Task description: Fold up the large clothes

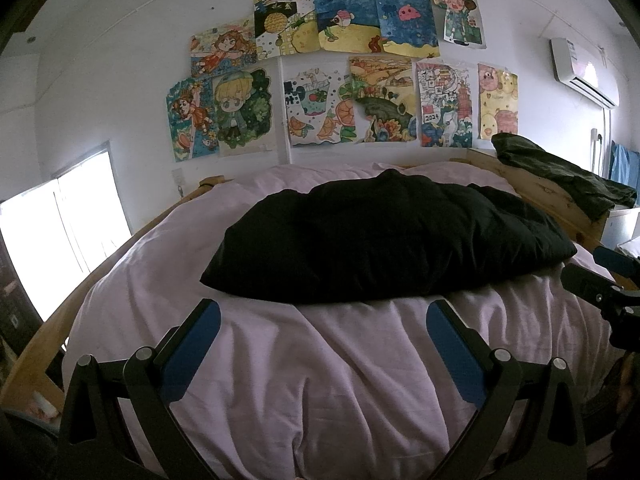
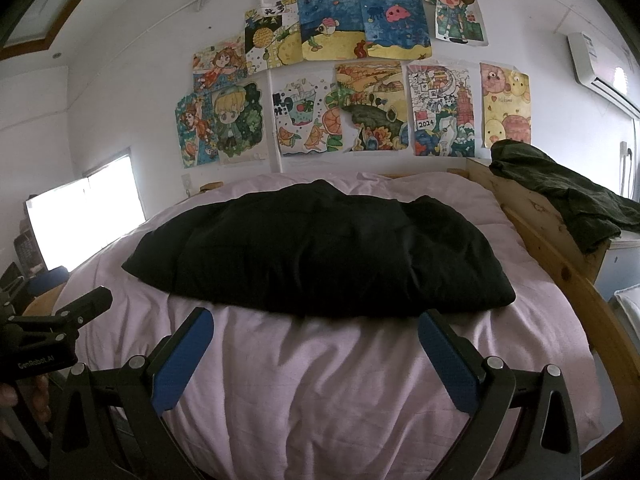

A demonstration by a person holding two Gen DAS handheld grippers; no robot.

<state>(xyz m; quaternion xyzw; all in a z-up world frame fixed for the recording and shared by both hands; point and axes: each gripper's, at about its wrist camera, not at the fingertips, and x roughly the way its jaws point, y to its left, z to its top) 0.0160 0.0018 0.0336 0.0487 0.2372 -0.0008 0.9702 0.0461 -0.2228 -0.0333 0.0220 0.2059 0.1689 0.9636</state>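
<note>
We hold the left gripper (image 1: 323, 320) and right gripper (image 2: 316, 328) spread wide and empty above the pink bedsheet (image 1: 320, 360). At twelve o'clock lies the black garment (image 2: 320, 252), bunched across the bed. It looks soft and limp; its near corners, at ten and two o'clock, seem best to pinch.

The garment (image 1: 384, 240) lies across the bed (image 1: 320, 360), beyond both grippers. Drawings (image 1: 340, 68) hang on the wall behind. A second garment (image 1: 560, 172) drapes the bed frame (image 1: 540, 192), right.
</note>
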